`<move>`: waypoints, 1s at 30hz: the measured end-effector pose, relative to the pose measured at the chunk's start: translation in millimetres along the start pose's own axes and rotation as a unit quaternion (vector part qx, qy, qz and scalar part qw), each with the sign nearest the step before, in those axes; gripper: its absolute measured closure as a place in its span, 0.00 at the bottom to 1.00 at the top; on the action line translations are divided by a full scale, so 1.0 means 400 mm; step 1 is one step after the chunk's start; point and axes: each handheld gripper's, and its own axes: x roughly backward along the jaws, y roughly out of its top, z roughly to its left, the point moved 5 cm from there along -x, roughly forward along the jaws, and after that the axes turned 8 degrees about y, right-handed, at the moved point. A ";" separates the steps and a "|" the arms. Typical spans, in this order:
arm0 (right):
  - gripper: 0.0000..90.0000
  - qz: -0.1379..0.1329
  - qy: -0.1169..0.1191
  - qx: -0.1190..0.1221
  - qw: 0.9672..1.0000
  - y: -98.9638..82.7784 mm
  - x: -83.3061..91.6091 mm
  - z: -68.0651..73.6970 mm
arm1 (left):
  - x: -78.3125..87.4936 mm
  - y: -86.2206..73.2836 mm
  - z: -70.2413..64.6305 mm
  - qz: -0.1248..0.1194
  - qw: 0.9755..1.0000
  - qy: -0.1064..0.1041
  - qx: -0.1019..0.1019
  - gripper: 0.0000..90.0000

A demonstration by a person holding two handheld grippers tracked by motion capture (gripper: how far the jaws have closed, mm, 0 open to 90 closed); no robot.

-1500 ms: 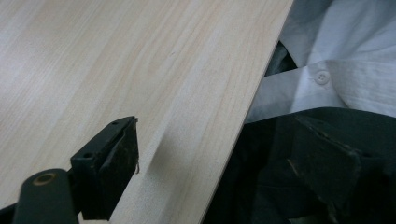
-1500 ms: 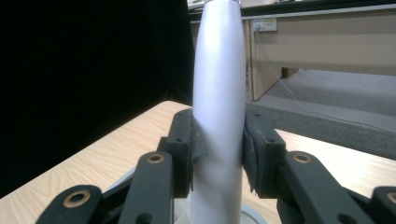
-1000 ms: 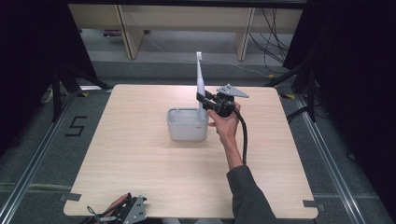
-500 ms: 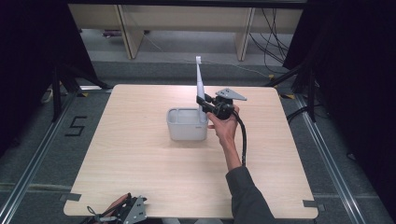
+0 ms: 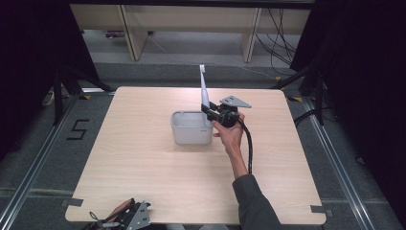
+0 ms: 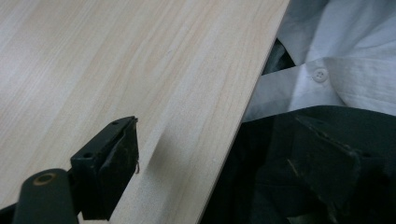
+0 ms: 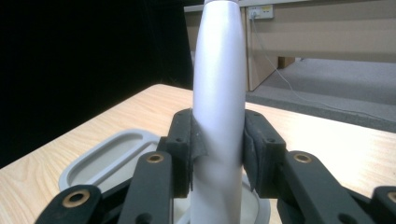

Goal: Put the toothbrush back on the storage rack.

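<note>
White slender plastic handle [image 5: 204,89], probably a toothbrush though its tip is too small for me to tell: upright, tilted slightly, its lower end over the right edge of the pale grey rectangular plastic tub [image 5: 191,127] at the middle of the light wood-grain table [image 5: 143,172]. I have my right gripper [image 5: 209,108] clenched on this handle; in the right gripper view both black pads press its sides [image 7: 218,126], with the tub's rim below [image 7: 100,156]. My right hand [image 5: 231,134] grips the tool just right of the tub. Left gripper [image 5: 125,216]: at the table's near edge, well apart from the tub, jaws spread, nothing between them [image 6: 224,172]; a white buttoned shirt [image 6: 345,70] lies beyond the table edge.
</note>
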 end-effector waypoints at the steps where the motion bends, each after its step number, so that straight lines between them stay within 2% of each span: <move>1: 0.74 0.000 0.000 0.000 1.000 0.000 0.000 0.000 | 0.000 0.000 0.000 0.000 1.000 0.000 0.000 0.17; 8: 0.74 0.010 0.002 0.003 1.000 -0.018 0.003 -0.004 | -0.001 0.000 0.000 -0.001 1.000 0.000 0.000 0.17; 9: 0.74 0.010 0.001 -0.003 1.000 -0.021 0.004 -0.003 | -0.002 0.000 0.000 -0.001 1.000 0.000 0.000 0.17; 10: 0.74 0.013 0.001 0.010 1.000 -0.025 0.005 -0.008 | -0.002 0.000 0.000 0.000 1.000 0.000 0.000 0.17; 12: 0.74 0.017 0.002 0.004 1.000 -0.027 0.005 -0.006 | -0.002 0.000 0.000 0.000 1.000 -0.001 0.000 0.17; 13: 0.74 0.021 -0.002 0.010 1.000 -0.029 0.007 -0.008 | -0.002 0.000 0.000 0.000 1.000 -0.001 -0.001 0.17; 17: 0.74 0.029 -0.006 0.007 1.000 -0.035 0.009 -0.004 | -0.002 -0.001 0.000 0.000 1.000 -0.002 -0.001 0.17; 18: 0.74 0.039 -0.006 0.013 0.999 -0.038 0.010 -0.005 | -0.002 -0.001 0.000 0.000 1.000 -0.001 -0.001 0.17; 20: 0.74 0.039 -0.010 0.020 0.999 -0.039 0.011 -0.006 | -0.002 -0.001 0.000 0.001 1.000 -0.001 -0.001 0.17; 25: 0.74 0.044 -0.008 0.019 0.999 -0.048 0.012 -0.006 | -0.002 -0.001 -0.001 0.001 1.000 -0.002 -0.001 0.17; 26: 0.73 0.041 -0.014 0.029 0.999 -0.047 0.013 -0.010 | -0.003 -0.001 -0.001 0.001 1.000 -0.002 -0.001 0.17; 27: 0.73 0.042 -0.011 0.030 0.999 -0.047 0.013 -0.009 | 0.000 -0.002 0.001 0.012 1.000 -0.014 -0.004 0.17; 28: 0.73 0.041 -0.014 0.029 0.999 -0.047 0.013 -0.009 | -0.003 -0.002 0.001 0.006 1.000 0.009 -0.003 0.17; 30: 0.73 0.044 -0.015 0.036 0.998 -0.047 0.014 -0.010 | -0.003 -0.001 0.001 0.004 1.000 0.008 -0.001 0.17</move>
